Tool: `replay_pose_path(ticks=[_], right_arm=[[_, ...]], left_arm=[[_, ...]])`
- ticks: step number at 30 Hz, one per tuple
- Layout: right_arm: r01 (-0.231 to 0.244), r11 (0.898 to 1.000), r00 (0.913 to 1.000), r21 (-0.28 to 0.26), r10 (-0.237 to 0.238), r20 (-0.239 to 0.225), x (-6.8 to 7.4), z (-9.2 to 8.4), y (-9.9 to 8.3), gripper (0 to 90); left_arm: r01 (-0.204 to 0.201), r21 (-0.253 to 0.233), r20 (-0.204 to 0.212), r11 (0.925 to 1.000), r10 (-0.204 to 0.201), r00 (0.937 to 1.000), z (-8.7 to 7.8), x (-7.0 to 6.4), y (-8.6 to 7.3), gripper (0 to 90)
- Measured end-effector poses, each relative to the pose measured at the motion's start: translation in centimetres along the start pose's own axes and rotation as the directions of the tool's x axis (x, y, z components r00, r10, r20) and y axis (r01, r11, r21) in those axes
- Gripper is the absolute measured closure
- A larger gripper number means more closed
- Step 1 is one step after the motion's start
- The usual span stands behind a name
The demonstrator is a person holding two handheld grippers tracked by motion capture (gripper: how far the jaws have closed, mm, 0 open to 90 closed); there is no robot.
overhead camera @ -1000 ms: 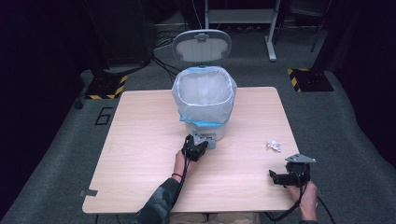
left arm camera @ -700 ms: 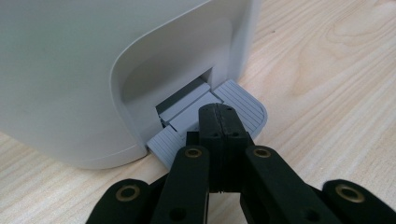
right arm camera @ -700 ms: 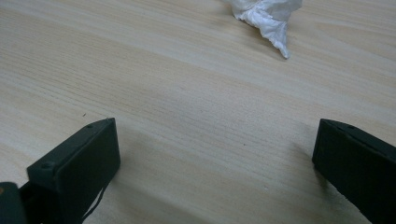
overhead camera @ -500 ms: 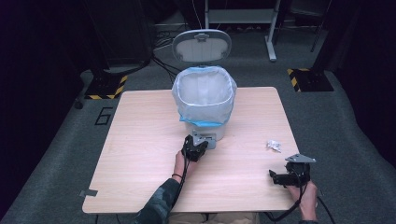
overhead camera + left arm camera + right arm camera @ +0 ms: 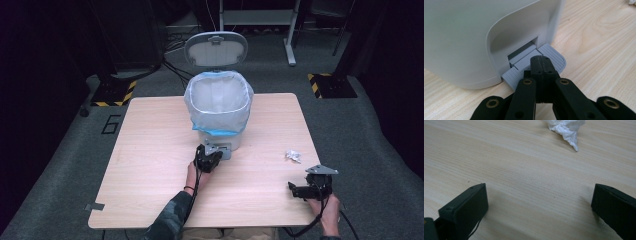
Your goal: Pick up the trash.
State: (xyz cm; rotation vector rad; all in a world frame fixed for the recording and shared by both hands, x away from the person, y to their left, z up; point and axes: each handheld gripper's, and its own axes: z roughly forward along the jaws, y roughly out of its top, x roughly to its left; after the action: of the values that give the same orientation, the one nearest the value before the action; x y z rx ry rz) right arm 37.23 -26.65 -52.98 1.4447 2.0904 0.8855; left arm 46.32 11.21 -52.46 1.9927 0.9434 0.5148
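Pedal bin (image 5: pixel 220 112) standing mid-table, lid (image 5: pixel 216 48) tipped up and back, translucent liner bag (image 5: pixel 235 100) folded over the rim. Left gripper (image 5: pixel 208 158) at the foot of the bin, jaws pressed together with nothing between them, tips resting on the grey ribbed pedal (image 5: pixel 554 56), judged to be holding it down to keep the lid up. Crumpled white tissue (image 5: pixel 293 156) lying on the bare wooden table (image 5: pixel 150 165), to the right of the bin and apart from it. Right gripper (image 5: pixel 305 190) near the table's front right corner, jaws spread wide and empty, tissue just ahead of it toward the far side; clearly the nearer hand for the pick, with the left one busy at the pedal. No marked long axis to the tissue, just a bunched lump with one pointed corner, so approach angle probably of little account. From the left gripper view: pedal ribs and the slot in the bin's base, too small to make out from above. From the right gripper view: tissue (image 5: pixel 567 128) at the top edge, off-centre toward the right jaw. From the high view alone: open lid and the path from tissue to bin mouth.
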Motion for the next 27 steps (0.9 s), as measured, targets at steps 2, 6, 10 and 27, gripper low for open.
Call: replay_pose_path(ticks=[2, 6, 10, 27], right_arm=[[-0.001, 1.000, 1.0000, 0.000, 0.001, 0.001, 0.00, 0.00, 0.00, 0.0], [-0.002, 1.000, 1.0000, 0.000, 0.002, 0.003, 0.00, 0.00, 0.00, 0.0], [0.001, 1.000, 1.0000, 0.002, -0.001, 0.001, -0.02, -0.01, -0.01, 0.0], [0.014, 1.000, 0.9995, -0.002, -0.014, 0.030, -0.04, -0.85, 0.96, 0.2]], left_arm=[[0.002, 0.000, 0.001, 1.0000, -0.002, 1.0000, -0.01, 0.04, 0.00, 90.0], [0.003, 0.001, 0.003, 1.0000, -0.003, 1.0000, -0.01, 0.04, -0.01, 90.0], [0.009, -0.001, 0.005, 1.0000, -0.009, 0.9999, 0.00, 0.05, -0.02, 90.0], [-0.001, -0.001, 0.003, 1.0000, 0.001, 1.0000, -0.01, 0.00, 0.00, 90.0]])
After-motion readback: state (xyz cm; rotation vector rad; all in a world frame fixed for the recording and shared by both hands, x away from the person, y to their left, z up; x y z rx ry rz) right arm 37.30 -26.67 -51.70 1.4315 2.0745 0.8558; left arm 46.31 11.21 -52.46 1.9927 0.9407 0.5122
